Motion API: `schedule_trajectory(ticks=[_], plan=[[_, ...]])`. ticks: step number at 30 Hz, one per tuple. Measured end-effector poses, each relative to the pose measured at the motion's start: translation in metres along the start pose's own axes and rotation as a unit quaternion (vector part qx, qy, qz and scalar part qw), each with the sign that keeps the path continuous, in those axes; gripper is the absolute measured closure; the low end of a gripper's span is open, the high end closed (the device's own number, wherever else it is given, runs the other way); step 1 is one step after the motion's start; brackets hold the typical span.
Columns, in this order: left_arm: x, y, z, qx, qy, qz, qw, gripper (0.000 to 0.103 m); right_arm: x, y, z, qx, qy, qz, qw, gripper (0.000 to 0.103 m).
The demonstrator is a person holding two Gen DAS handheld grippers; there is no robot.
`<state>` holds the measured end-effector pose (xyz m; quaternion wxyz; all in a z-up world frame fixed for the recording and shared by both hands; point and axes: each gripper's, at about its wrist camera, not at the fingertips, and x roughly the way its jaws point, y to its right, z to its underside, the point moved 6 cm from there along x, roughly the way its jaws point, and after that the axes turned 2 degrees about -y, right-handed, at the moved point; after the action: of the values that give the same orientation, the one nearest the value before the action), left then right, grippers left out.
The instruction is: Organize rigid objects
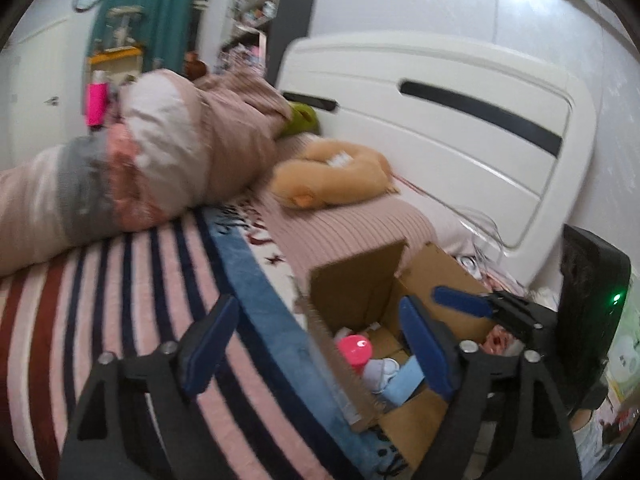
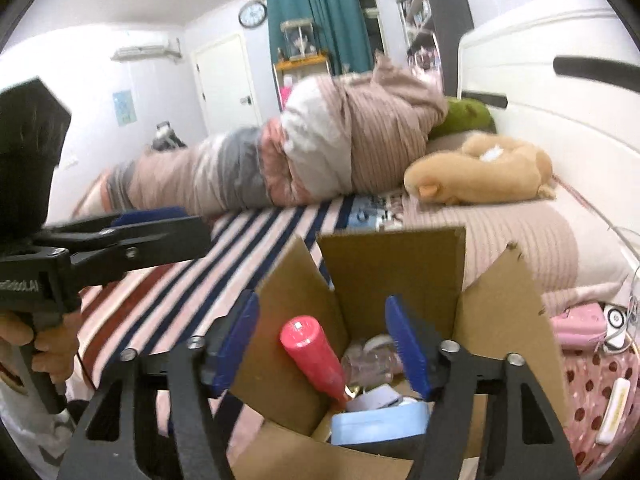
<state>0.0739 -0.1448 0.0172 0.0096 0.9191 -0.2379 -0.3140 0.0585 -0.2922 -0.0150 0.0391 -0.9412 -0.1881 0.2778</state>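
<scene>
An open cardboard box (image 2: 396,264) sits on the bed, also in the left wrist view (image 1: 360,292). Inside lie a pink-red bottle (image 2: 316,360), a light blue container (image 2: 380,424), a clear item (image 2: 368,360) and a white item. In the left wrist view the bottle (image 1: 354,348) and the blue container (image 1: 404,384) show too. My right gripper (image 2: 320,344) is open and empty over the box mouth. My left gripper (image 1: 316,348) is open and empty over the box's left edge. The left gripper also shows in the right wrist view (image 2: 160,224), left of the box.
A striped blanket (image 1: 120,300) covers the bed. A rolled duvet (image 1: 160,160), a tan plush (image 1: 336,172) and a green plush (image 1: 304,118) lie near the white headboard (image 1: 460,120). A pink case (image 2: 580,326) and spotted cloth (image 2: 592,392) lie right of the box.
</scene>
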Motion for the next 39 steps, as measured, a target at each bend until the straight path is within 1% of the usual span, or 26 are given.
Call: schedule_trajectory(ticks=[4, 6, 7, 9, 12, 18, 26, 33, 39], plan=[[-0.033, -0.017, 0.006, -0.022, 0.03, -0.047, 0.9982, 0.006, -0.028, -0.009, -0.01, -0.018, 0.048, -0.009, 0.999, 0.014], [-0.045, -0.027, 0.012, -0.034, 0.045, -0.073, 0.9957, 0.001, -0.038, -0.014, -0.013, -0.029, 0.066, -0.012, 0.997, 0.01], [-0.049, -0.03, 0.014, -0.038, 0.049, -0.082, 0.9947, 0.001, -0.041, -0.017, -0.014, -0.036, 0.071, -0.014, 0.997, 0.007], [-0.055, -0.039, 0.022, -0.048, 0.048, -0.108, 0.9918, 0.001, -0.044, -0.02, -0.015, -0.046, 0.075, -0.016, 0.996, 0.003], [-0.057, -0.046, 0.031, -0.056, 0.047, -0.13, 0.9888, 0.001, -0.045, -0.02, -0.012, -0.051, 0.076, -0.02, 0.996, 0.003], [-0.054, -0.056, 0.045, -0.074, 0.036, -0.143, 0.9862, 0.001, -0.047, -0.015, -0.002, -0.038, 0.082, -0.036, 0.995, 0.003], [-0.057, -0.057, 0.046, -0.074, 0.038, -0.159, 0.9838, 0.001, -0.047, -0.006, -0.002, -0.021, 0.083, -0.033, 0.996, 0.003], [-0.061, -0.056, 0.044, -0.071, 0.043, -0.171, 0.9818, 0.001, -0.048, -0.006, -0.002, -0.024, 0.082, -0.034, 0.996, 0.003], [-0.064, -0.055, 0.045, -0.069, 0.044, -0.175, 0.9812, 0.001, -0.048, -0.007, -0.002, -0.024, 0.081, -0.035, 0.996, 0.003]])
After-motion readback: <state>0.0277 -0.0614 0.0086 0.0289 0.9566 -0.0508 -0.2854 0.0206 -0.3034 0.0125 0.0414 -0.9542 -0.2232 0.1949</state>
